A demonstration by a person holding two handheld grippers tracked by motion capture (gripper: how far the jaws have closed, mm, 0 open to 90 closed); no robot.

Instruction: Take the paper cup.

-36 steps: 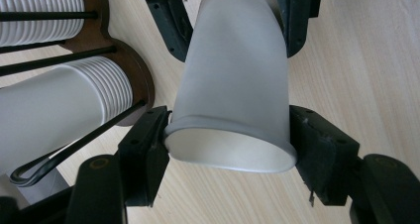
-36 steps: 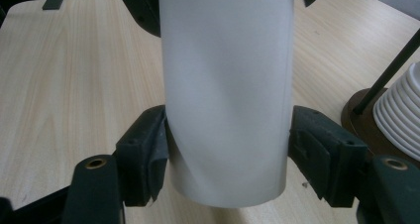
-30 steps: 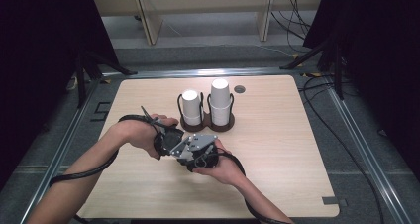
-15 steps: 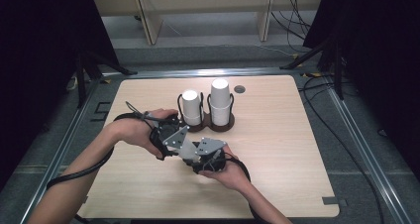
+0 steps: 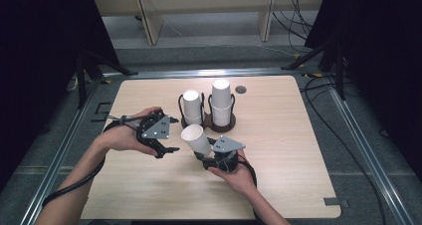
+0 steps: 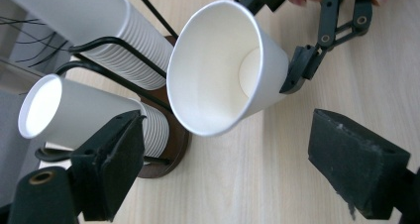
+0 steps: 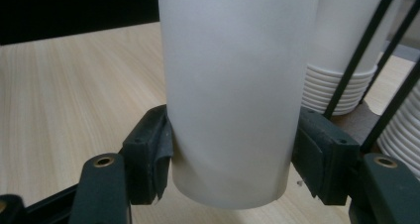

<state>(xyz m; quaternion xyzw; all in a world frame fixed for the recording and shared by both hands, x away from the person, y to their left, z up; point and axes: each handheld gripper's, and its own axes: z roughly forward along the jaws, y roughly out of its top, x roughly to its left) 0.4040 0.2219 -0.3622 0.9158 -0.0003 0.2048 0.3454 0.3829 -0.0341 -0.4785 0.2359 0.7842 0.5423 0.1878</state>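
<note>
White paper cup [image 5: 197,140], single, tilted with its mouth toward your left hand and its base low: your right gripper [image 5: 208,155] held it near the base, one pad pressed on each side of its wall, above the pale wood tabletop [image 5: 288,135] just in front of the holders. In the right gripper view the cup [image 7: 233,90] stood between the two pads, both touching it. Your left gripper [image 5: 169,134] sat just left of the cup, jaws set wide apart with nothing between them; they had just been opening. In the left gripper view the cup's open mouth [image 6: 218,68] faced that camera, clear of both pads, with your right gripper's black linkage [image 6: 317,40] behind its base. Two stacks of white paper cups stood upside down in black wire holders on round brown bases: the shorter stack [image 5: 191,105] on the left, the taller stack [image 5: 221,98] on the right, side by side near the table's middle.
</note>
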